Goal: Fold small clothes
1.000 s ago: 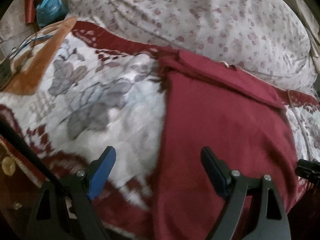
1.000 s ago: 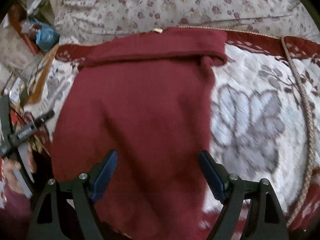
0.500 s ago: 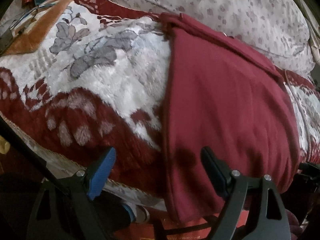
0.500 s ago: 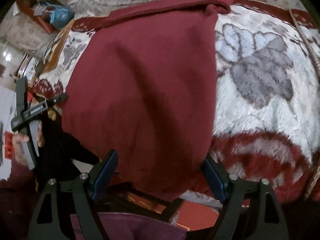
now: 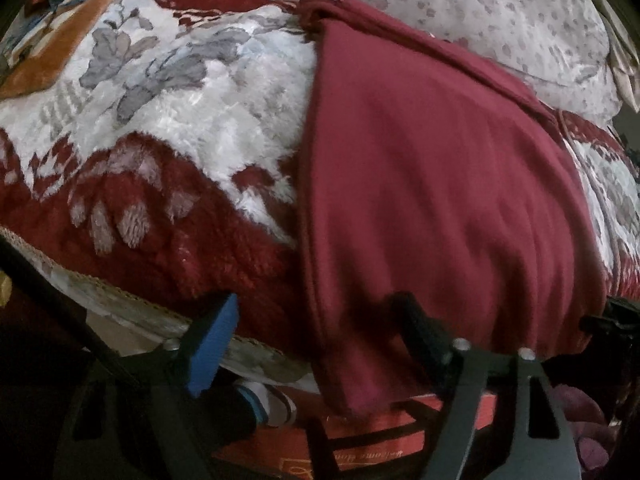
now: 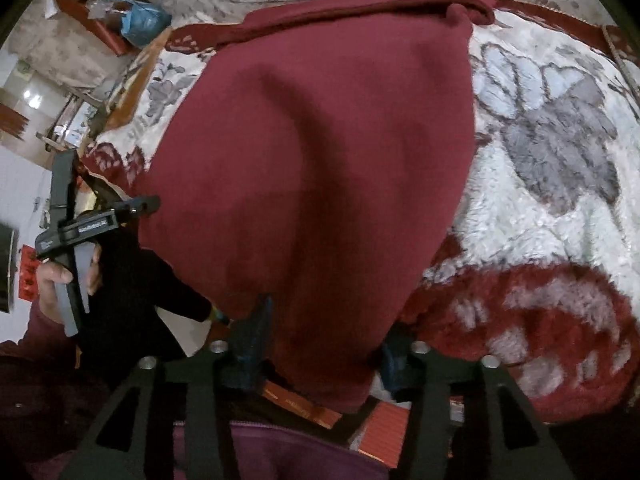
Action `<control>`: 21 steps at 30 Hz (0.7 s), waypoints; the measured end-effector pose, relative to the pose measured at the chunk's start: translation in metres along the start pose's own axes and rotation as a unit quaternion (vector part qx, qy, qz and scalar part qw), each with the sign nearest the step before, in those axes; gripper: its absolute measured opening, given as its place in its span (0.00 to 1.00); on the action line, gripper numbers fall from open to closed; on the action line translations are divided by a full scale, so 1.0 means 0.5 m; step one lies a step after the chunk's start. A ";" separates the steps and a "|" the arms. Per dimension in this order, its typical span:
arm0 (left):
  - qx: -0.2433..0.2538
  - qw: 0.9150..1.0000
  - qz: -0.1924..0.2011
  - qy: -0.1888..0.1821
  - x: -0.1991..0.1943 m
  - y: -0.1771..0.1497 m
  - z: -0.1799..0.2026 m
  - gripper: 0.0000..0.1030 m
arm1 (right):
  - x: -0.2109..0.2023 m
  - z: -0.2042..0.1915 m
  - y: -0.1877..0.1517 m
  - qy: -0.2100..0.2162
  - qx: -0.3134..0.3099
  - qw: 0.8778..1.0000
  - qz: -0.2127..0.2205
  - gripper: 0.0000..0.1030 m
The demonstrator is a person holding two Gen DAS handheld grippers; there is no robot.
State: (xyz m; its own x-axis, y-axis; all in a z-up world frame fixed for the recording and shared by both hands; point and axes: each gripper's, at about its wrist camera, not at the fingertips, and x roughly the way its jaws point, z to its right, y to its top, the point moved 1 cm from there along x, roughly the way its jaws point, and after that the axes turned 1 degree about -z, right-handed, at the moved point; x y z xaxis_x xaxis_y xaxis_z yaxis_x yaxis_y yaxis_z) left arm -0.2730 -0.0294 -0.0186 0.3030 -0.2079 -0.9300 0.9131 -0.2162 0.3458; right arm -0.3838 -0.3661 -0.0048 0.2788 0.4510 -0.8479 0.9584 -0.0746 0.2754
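Tools (image 5: 316,344) steeply down over garment (image 5: 440,200) hem

Your left gripper (image 5: 316,340): right finger blurred against the maroon garment (image 5: 440,200), so pad contact is unreadable. Your right gripper (image 6: 324,344): right finger's tip is behind the hanging hem, left pad smeared. Garment's far edge is folded under itself, what's beneath can't be seen. Text on the orange box (image 5: 384,448) under the bed edge is too small to read.
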 end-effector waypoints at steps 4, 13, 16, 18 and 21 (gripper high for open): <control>0.007 1.000 0.004 0.013 -0.004 -0.005 0.007 0.56 | 0.007 -0.007 -0.005 -0.004 -0.008 1.000 0.011 0.44; 0.048 0.997 0.046 -0.034 -0.103 0.038 0.041 0.07 | -0.074 -0.023 0.049 0.052 -0.019 0.996 0.074 0.13; 0.042 0.995 0.085 -0.043 -0.147 0.089 0.033 0.07 | -0.101 -0.019 0.080 0.071 -0.013 0.992 0.101 0.13; 0.035 0.993 0.108 -0.037 -0.160 0.132 0.033 0.07 | -0.119 -0.010 0.108 0.083 -0.001 0.989 0.126 0.13; 0.023 0.989 0.141 -0.034 -0.166 0.206 0.031 0.06 | -0.147 0.010 0.159 0.082 0.012 0.982 0.167 0.13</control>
State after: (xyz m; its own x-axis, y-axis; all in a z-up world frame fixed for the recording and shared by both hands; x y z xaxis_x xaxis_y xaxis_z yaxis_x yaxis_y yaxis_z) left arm -0.2085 -0.0494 0.0961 0.5234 -0.3289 -0.7861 0.7814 -0.1826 0.5967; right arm -0.3277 -0.4096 0.0770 0.5668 0.5347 -0.6267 0.8165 -0.2630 0.5140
